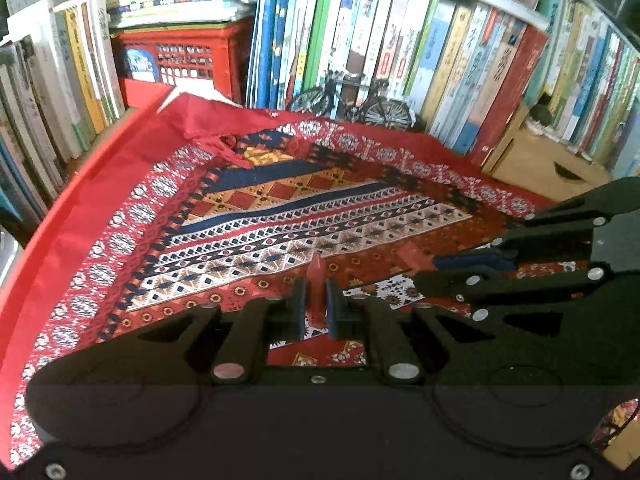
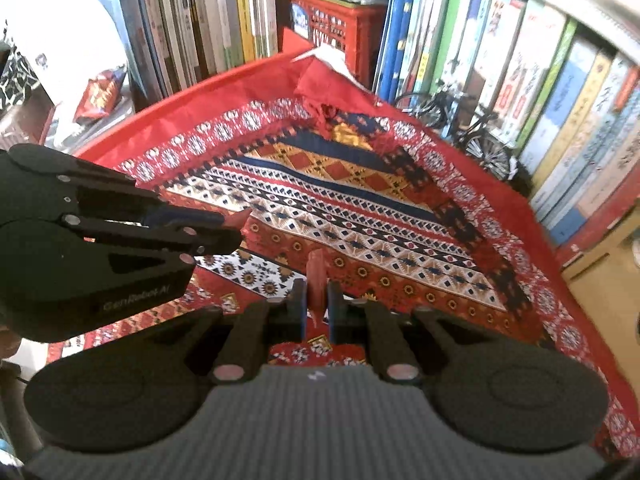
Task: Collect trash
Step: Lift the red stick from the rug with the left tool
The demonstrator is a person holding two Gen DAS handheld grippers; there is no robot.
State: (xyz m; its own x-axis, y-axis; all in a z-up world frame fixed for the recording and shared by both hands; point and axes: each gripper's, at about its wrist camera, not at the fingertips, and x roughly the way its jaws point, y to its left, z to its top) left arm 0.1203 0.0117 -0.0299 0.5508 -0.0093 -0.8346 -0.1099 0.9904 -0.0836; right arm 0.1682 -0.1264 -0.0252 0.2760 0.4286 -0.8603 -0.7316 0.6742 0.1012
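Note:
A red patterned cloth [image 1: 304, 208] lies spread over the table, with its far corner [image 1: 208, 128] folded back to show a plain red underside. My left gripper [image 1: 316, 294] is shut on a raised red fold [image 1: 316, 276] of the cloth's near edge. My right gripper [image 2: 316, 300] is shut on another red fold [image 2: 317, 270] of that edge. The two grippers hang close together above the cloth. In the left wrist view the right gripper [image 1: 430, 270] comes in from the right. In the right wrist view the left gripper [image 2: 234, 230] comes in from the left.
Rows of upright books [image 1: 440, 64] wall the cloth at the back and on both sides. A red plastic crate [image 1: 180, 60] stands behind the far corner. A model bicycle [image 1: 352, 100] sits at the back, a wooden box [image 1: 536, 160] at the right, a snack bag [image 2: 100, 96] beyond the left edge.

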